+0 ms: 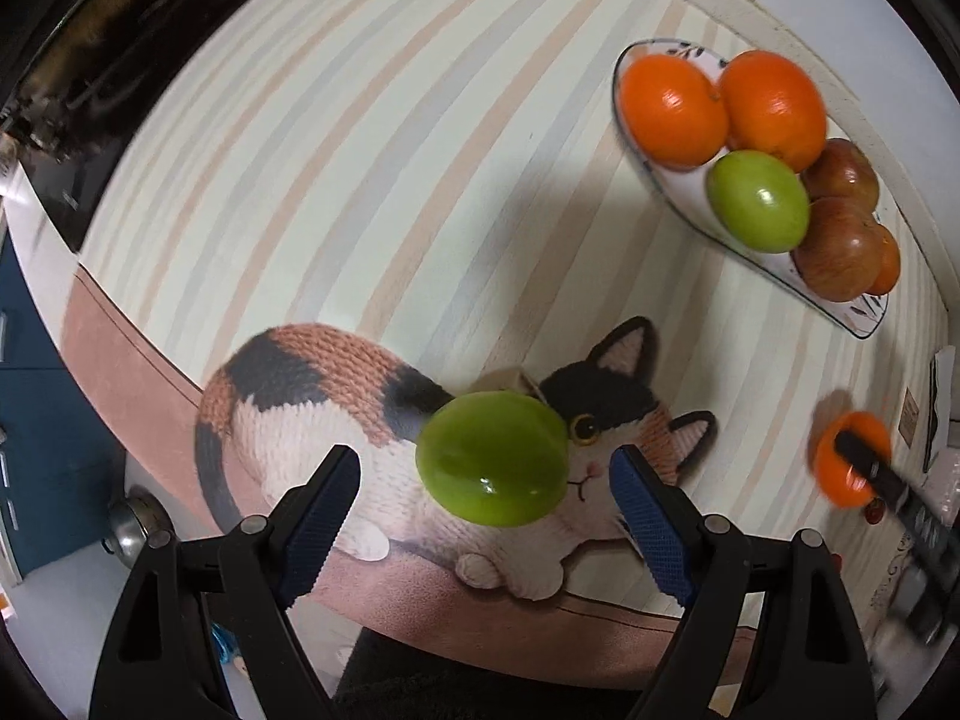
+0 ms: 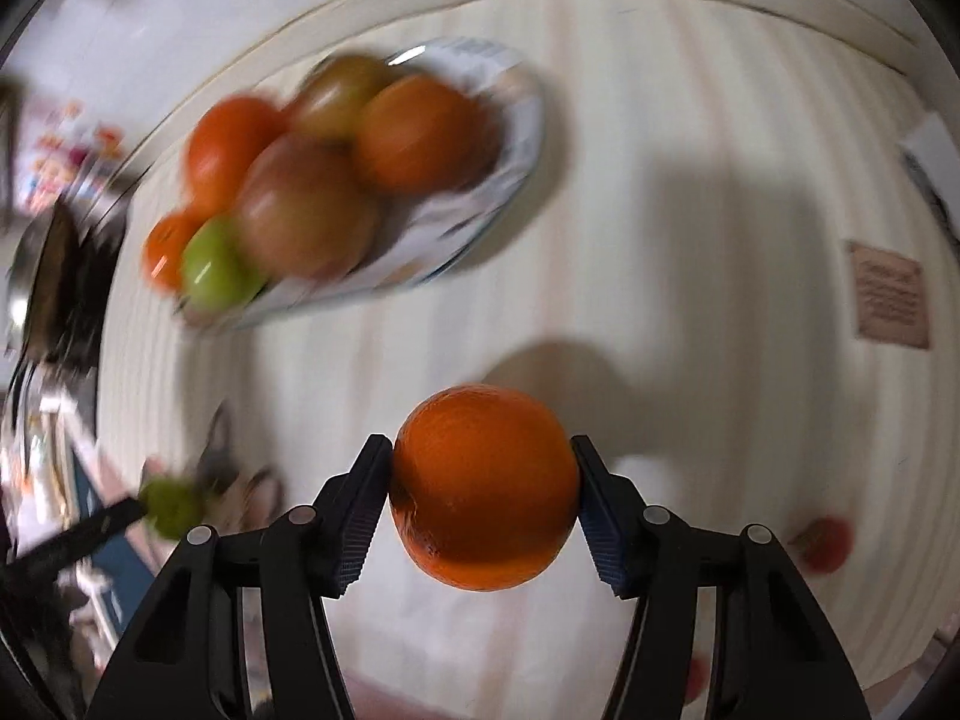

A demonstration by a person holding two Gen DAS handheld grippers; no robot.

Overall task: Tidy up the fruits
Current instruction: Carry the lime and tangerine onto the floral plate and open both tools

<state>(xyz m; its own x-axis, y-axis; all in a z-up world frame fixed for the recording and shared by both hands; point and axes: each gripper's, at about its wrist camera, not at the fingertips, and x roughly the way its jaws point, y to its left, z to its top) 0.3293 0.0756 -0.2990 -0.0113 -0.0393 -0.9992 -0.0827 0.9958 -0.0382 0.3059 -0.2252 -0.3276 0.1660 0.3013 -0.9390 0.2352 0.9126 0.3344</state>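
Orange [image 2: 483, 489] clamped between right gripper [image 2: 483, 504] jaws.

Both my wrist cameras are looking steeply down onto the tabletop [image 1: 420, 120] from close above. They are sharing the fruit plate [image 1: 672, 180] [image 2: 510, 180], seen from opposite sides.

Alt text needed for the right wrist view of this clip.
The right gripper grips a round orange fruit between its blue-padded fingers above a pale striped mat. Beyond, blurred, a white oval plate holds oranges, reddish apples and a green fruit.
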